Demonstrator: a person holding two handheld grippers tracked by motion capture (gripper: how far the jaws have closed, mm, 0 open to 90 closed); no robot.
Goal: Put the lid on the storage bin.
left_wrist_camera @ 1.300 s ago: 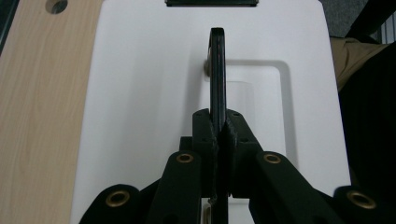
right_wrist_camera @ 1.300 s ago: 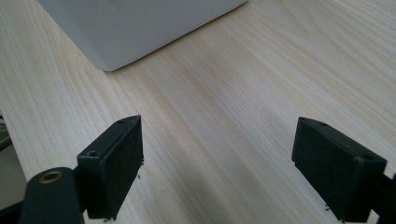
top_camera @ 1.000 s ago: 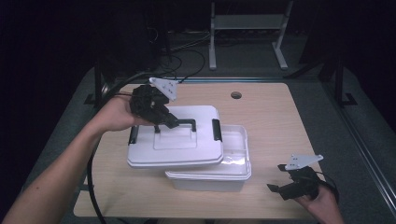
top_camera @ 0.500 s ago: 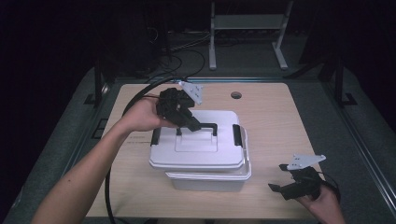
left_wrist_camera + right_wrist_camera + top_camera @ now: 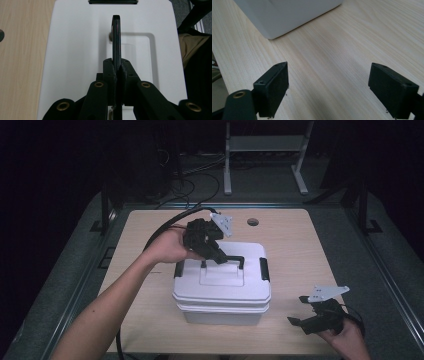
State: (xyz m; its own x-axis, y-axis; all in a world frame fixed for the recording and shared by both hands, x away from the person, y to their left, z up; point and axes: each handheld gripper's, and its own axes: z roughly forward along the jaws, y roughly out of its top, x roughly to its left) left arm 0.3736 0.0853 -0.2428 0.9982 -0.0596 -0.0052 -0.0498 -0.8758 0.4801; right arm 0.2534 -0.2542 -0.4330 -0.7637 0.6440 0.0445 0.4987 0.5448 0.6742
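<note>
Resting at frame centre on the pale wooden tabletop (image 5: 300,245): white plastic storage box (image 5: 222,312), white lid (image 5: 225,282) seated on it. Left gripper (image 5: 220,257), jaws clamped on the lid's black carry handle (image 5: 116,37). Right gripper (image 5: 302,310), lower right, jaws wide apart, holding nothing.

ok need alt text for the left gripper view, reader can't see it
The left claw is shut on the upright black handle of a white box lid, seen from just above. Light wooden table lies to the left of the lid.
</note>
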